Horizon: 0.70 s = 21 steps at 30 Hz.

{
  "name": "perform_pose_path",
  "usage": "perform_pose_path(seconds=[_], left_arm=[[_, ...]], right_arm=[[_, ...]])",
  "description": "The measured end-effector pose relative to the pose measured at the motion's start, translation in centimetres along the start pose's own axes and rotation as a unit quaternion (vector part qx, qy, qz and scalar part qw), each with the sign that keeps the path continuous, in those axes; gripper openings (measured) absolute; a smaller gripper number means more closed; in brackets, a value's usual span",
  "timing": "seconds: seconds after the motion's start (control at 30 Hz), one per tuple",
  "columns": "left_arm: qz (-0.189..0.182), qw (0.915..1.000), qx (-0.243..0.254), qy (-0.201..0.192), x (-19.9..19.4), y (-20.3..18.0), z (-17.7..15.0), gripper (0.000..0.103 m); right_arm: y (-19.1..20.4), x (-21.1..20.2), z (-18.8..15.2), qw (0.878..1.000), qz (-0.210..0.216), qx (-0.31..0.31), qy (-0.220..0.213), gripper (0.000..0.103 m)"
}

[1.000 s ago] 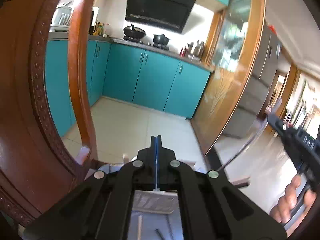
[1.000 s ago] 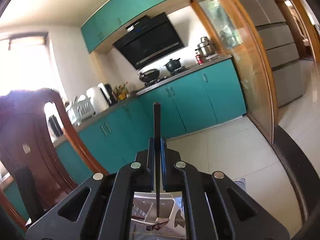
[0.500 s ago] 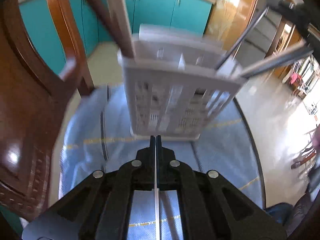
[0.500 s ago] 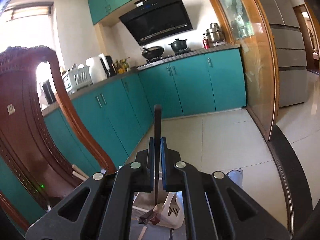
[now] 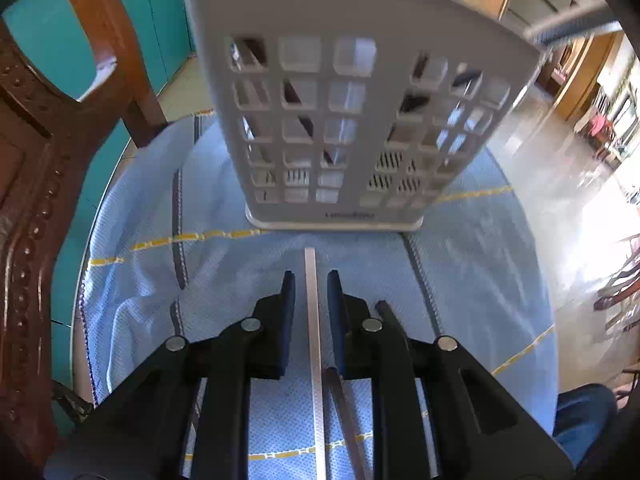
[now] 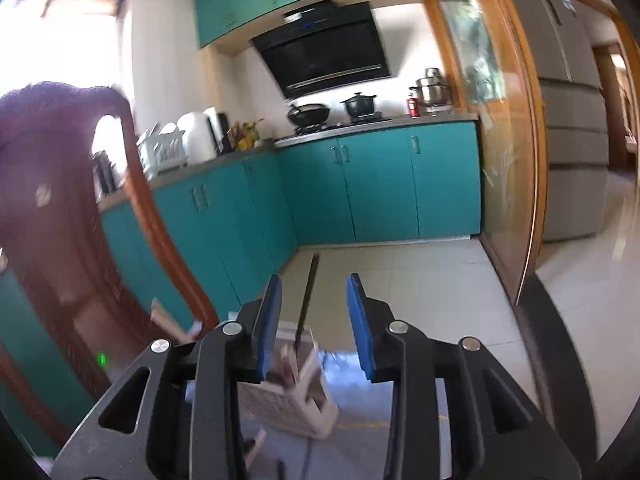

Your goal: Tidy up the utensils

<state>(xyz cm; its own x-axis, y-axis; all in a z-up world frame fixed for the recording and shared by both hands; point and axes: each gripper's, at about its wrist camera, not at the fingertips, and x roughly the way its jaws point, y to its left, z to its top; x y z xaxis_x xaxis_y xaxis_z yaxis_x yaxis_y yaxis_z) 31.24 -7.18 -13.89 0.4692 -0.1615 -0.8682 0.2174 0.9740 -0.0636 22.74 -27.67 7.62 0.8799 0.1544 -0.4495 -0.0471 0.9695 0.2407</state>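
Left wrist view shows my left fingers [image 5: 311, 294] just opening astride a silver chopstick [image 5: 312, 320] lying short of the caddy [image 5: 360, 100]; closing skewed could flick it away.

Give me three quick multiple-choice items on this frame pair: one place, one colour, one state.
1. Where does the silver strip lie?
A. inside the basket
B. on the cloth between the left claw's fingers
C. on the floor

2. What colour is the cloth under the basket?
A. light blue
B. red
C. green

3. How do the right claw jaws stand around the dark stick?
A. clamped
B. apart, not pressing it
C. out of view

B: it runs between the fingers, short of the basket.
A: blue weave with yellow lines.
B: gaps show on both sides.
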Motion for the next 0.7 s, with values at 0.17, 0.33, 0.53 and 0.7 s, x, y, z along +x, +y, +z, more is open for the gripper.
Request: perform_pose_path(seconds=[0.17,0.33,0.53,0.7], left_arm=[[0.023,0.9993,0.01,0.027,1.9,-0.3,-0.6,0.017],[0.023,0.9996,-0.016,0.01,0.6,0.1,-0.6,0.007],[-0.004,0.9955,-0.018,-0.093,-9.1,0.7,0.1,0.007],[-0.051,0.9747,-0.017,-0.217,-21.4,1.3,0.4,0.007]], right_arm=[[-0.2,0.2,-3.4,0.999,0.002,-0.029,0.027,0.034],[-1.9,2.0,-4.6,0.998,0.0,0.002,0.059,0.034],[-2.6,2.0,-4.7,0.998,-0.016,0.003,0.063,0.034],[-3.4,3.3,-5.4,0.996,-0.019,0.019,0.09,0.034]])
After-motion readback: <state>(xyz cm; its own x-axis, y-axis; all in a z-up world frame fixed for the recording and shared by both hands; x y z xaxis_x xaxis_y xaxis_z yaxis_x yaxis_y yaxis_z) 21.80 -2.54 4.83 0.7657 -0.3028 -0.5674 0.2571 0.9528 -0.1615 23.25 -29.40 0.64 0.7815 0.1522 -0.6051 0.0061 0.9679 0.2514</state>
